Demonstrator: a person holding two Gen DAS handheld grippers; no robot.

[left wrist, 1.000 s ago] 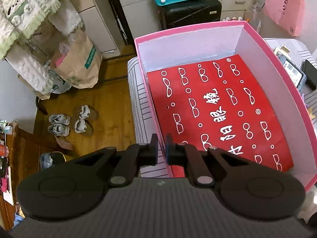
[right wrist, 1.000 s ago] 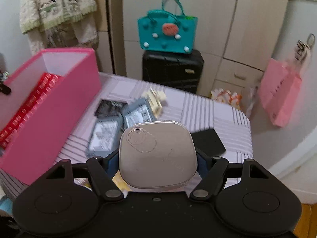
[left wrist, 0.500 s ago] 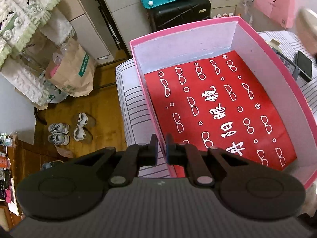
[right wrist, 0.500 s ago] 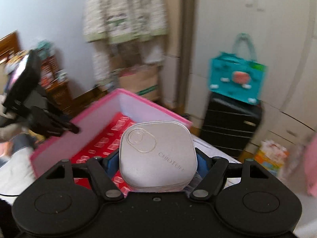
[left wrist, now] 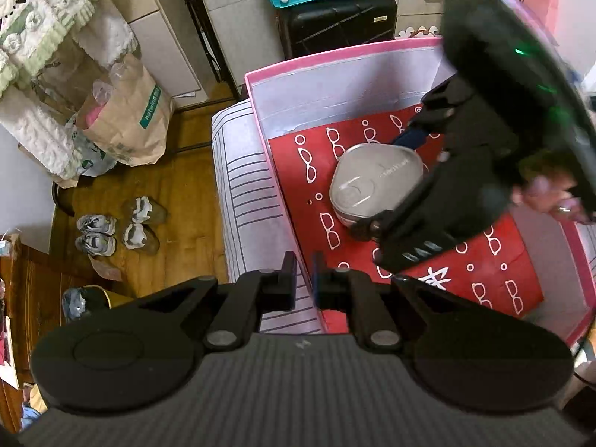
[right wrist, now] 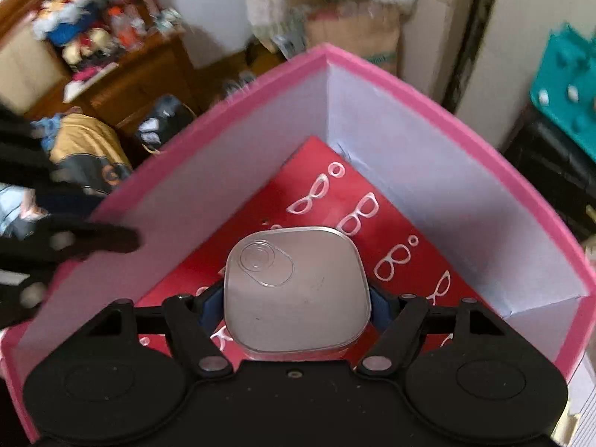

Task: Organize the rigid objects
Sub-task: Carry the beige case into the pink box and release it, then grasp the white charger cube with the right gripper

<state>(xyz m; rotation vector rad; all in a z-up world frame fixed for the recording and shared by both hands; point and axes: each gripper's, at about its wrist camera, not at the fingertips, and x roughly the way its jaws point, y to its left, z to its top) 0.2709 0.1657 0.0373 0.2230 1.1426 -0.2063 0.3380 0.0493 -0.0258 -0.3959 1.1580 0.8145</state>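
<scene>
A pink box (left wrist: 335,56) with white inner walls and a red sheet (left wrist: 484,272) printed with glasses on its floor stands on a striped surface. My left gripper (left wrist: 303,279) is shut on the box's near wall at the left corner. It shows blurred at the left edge of the right wrist view (right wrist: 93,238). My right gripper (right wrist: 296,298) is shut on a silver rounded-square tin (right wrist: 294,290), with its blue pads (right wrist: 378,303) pressed on the tin's sides. From the left wrist view, the tin (left wrist: 372,186) hangs inside the box near its far left corner, close above the red sheet.
The striped surface (left wrist: 242,193) ends just left of the box, above a wooden floor with shoes (left wrist: 123,227) and a paper bag (left wrist: 123,123). A black suitcase (left wrist: 335,18) stands behind the box. A hand (left wrist: 547,193) grips the right tool.
My right gripper has swung left with the tin, from above the striped surface to inside the pink box. The left gripper has kept its hold on the box wall.
</scene>
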